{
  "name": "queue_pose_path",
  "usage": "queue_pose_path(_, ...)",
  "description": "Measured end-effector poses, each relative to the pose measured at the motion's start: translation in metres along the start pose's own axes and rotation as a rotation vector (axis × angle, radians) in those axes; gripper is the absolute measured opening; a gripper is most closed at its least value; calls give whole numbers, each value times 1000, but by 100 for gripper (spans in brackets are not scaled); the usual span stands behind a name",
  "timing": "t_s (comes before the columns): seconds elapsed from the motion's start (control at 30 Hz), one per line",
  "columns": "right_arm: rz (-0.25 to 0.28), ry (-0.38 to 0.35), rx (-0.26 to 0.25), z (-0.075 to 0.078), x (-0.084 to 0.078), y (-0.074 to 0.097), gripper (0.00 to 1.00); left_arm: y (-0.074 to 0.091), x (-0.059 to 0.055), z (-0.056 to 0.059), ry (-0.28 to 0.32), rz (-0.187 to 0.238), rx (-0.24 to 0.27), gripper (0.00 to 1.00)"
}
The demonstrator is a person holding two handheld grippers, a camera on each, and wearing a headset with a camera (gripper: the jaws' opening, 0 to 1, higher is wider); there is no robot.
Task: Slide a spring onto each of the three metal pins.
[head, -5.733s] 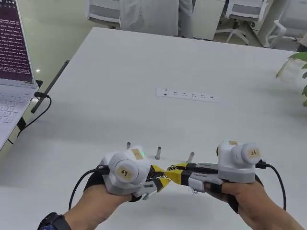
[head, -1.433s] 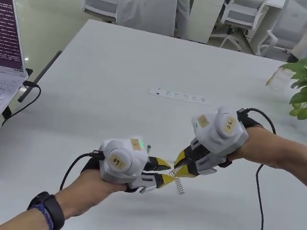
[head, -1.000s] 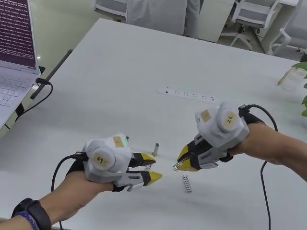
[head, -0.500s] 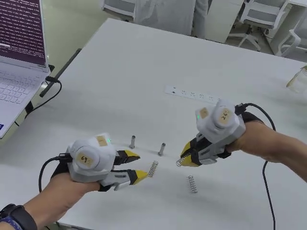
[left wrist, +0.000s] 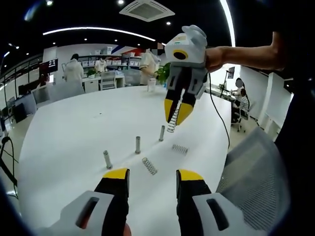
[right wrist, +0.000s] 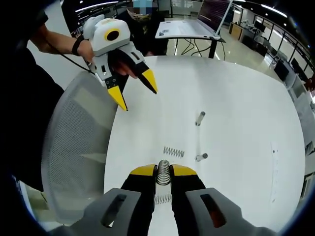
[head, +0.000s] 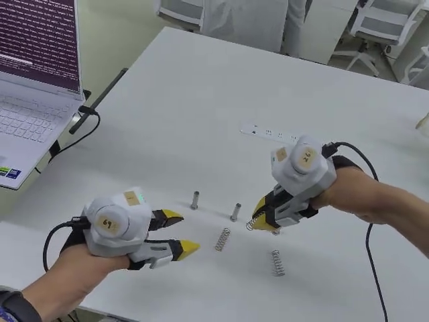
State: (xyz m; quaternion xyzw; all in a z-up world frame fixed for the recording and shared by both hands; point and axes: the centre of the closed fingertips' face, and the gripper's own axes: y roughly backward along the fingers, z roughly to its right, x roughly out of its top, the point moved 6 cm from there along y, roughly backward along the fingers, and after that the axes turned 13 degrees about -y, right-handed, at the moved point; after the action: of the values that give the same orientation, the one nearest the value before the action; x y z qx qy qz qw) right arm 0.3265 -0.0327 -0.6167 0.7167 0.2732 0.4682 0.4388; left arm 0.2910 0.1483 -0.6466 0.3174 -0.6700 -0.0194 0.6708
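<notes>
Three short metal pins stand bare on the white table (head: 167, 121): left pin (head: 195, 200), middle pin (head: 235, 212), and a third (head: 275, 232) half hidden under my right gripper (head: 257, 223). That gripper is shut on a spring (right wrist: 163, 172), which hangs tilted just above the third pin (left wrist: 161, 132). Two loose springs lie flat, one (head: 222, 239) in front of the middle pin, one (head: 277, 262) nearer the front edge. My left gripper (head: 186, 231) hovers left of the first loose spring (left wrist: 149, 165), open and holding nothing.
An open laptop (head: 30, 80) sits at the far left with a black cable (head: 87, 121) beside it. A white power strip (head: 268, 133) lies beyond the pins. Office chairs (head: 375, 27) and a standing person (head: 251, 20) are past the table's far edge.
The grippers, close together earlier, have parted: the left one drew back to the left with open jaws, leaving a spring on the table. The right one kept its spring, now lower by the pins.
</notes>
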Motion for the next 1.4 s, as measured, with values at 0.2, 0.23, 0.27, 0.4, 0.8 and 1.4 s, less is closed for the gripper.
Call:
queue_pose_path(0.2,-8,-7,-10,9,6,-6,8,8,-9,-4,15,-15,25,35)
queue_pose_path(0.23,-9,-8,-12,11,7,-6,8,9,-9,-4,16,-16,26,35)
queue_pose_path(0.27,-10,-10,-15,13,8,-8,8,11,-10,-5,19,-17,30,35)
queue_pose_path(0.4,-11,-12,-22,17,15,-12,8,14,-12,-6,23,-20,41,38)
queue_pose_path(0.8,-29,-2,-32,28,33,-30,8,24,-21,-9,47,-35,63,45)
queue_pose_path(1.4,-58,26,-34,43,57,-53,8,32,-25,-12,70,-40,95,51)
